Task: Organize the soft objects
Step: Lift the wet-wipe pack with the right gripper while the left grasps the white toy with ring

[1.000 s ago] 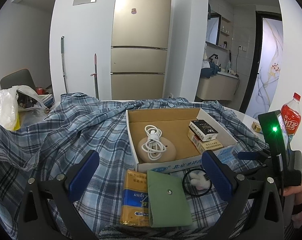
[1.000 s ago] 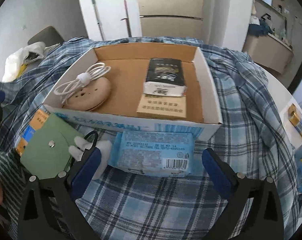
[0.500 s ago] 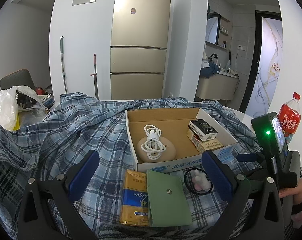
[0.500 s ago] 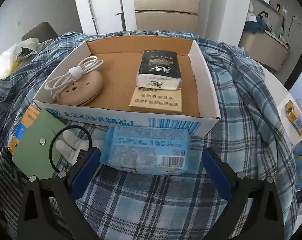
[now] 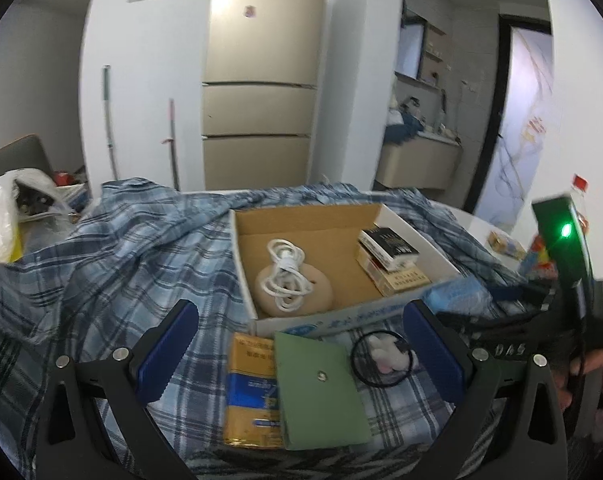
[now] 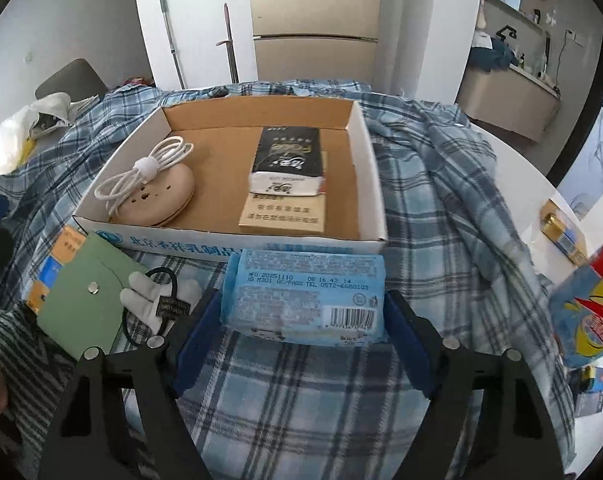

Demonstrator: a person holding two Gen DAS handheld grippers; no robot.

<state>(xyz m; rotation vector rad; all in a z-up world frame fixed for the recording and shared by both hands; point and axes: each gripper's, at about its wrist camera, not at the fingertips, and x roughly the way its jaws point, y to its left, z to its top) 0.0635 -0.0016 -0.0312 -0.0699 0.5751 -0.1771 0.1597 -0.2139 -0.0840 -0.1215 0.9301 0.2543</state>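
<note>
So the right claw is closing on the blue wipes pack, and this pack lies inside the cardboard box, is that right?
Not quite. The right claw does straddle the blue wipes pack, but the pack lies on the plaid cloth in front of the cardboard box, outside it. The right wrist view shows this.

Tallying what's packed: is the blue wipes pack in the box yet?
Not yet. The wipes pack lies on the plaid cloth outside the box's front wall, between the right claw's fingers.
</note>
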